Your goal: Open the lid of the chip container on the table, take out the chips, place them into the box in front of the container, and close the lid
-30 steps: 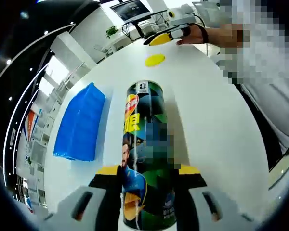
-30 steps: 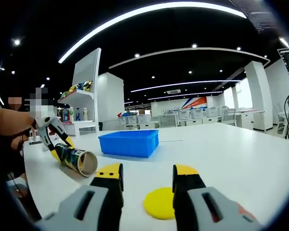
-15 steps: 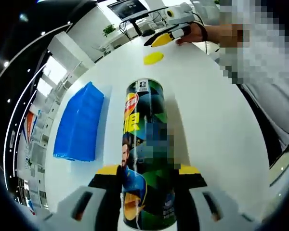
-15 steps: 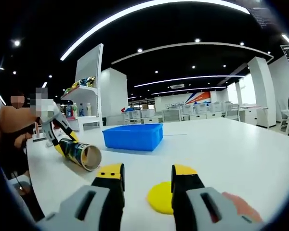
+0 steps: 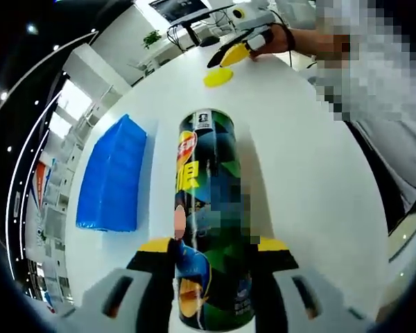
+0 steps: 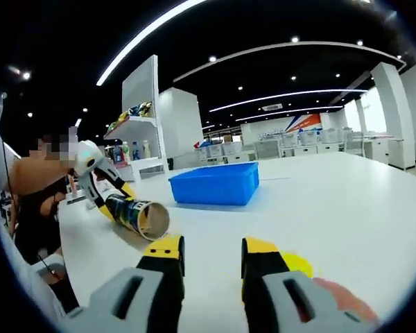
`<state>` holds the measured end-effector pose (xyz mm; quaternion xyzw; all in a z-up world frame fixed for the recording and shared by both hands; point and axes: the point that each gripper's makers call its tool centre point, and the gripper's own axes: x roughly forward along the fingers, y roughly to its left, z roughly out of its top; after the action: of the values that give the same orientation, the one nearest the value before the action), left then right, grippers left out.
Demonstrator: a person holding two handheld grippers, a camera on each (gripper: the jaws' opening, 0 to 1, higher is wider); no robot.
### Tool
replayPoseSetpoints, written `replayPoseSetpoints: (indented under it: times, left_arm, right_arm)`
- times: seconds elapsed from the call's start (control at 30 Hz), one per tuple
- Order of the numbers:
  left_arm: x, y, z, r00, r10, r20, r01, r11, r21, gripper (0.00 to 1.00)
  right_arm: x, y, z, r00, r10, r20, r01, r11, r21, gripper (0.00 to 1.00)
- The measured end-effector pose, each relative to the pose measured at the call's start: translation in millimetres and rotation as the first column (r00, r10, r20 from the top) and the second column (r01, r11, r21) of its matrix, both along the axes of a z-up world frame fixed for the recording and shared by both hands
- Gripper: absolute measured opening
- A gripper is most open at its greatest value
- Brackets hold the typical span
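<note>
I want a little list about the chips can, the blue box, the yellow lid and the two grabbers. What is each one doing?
chip container: lying on its side, open mouth facing away from the left gripper
left gripper: shut on the chip container
yellow lid: off, flat on the table
right gripper: open, beside the yellow lid
blue box: on the table beyond the container
chips: not seen

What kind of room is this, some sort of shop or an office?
Probably a big open-plan office or showroom. Behind the white table stand rows of white desks, a display shelf holding bottles and small goods, and long strip lights cross the dark ceiling.
</note>
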<state>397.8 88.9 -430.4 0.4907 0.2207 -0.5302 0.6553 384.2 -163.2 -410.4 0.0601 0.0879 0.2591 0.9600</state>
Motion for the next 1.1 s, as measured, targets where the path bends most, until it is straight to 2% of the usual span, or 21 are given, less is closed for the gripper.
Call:
replayPoseSetpoints:
  times: [0.1,0.27,0.5,0.8,1.1]
  left_arm:
    - [1.5,0,-0.1,1.0,-0.002,-0.017,0.002,1.0,0.007,0.44]
    - [5.4,0,-0.6,0.999,-0.001,-0.048,0.001,1.0,0.011,0.44]
    - [6.4,0,-1.6,0.997,0.007,-0.079,-0.006,1.0,0.016,0.45]
    - [16.1,-8,9.6,0.999,0.011,-0.042,-0.012,1.0,-0.016,0.45]
    - [21.9,-8,1.5,0.999,0.013,-0.036,-0.013,1.0,0.011,0.49]
  right_arm:
    - [1,7,-4.4,0.999,0.035,-0.033,-0.035,0.999,0.003,0.3]
    - [1,12,-5.1,0.998,0.057,-0.024,-0.058,0.998,-0.019,0.3]
    - [1,14,-4.7,0.997,0.068,-0.02,-0.068,0.998,0.006,0.3]
    - [1,14,-9.2,0.996,0.085,-0.022,-0.086,0.996,-0.009,0.3]
    - [1,13,-9.1,0.996,0.084,-0.018,-0.084,0.996,-0.003,0.3]
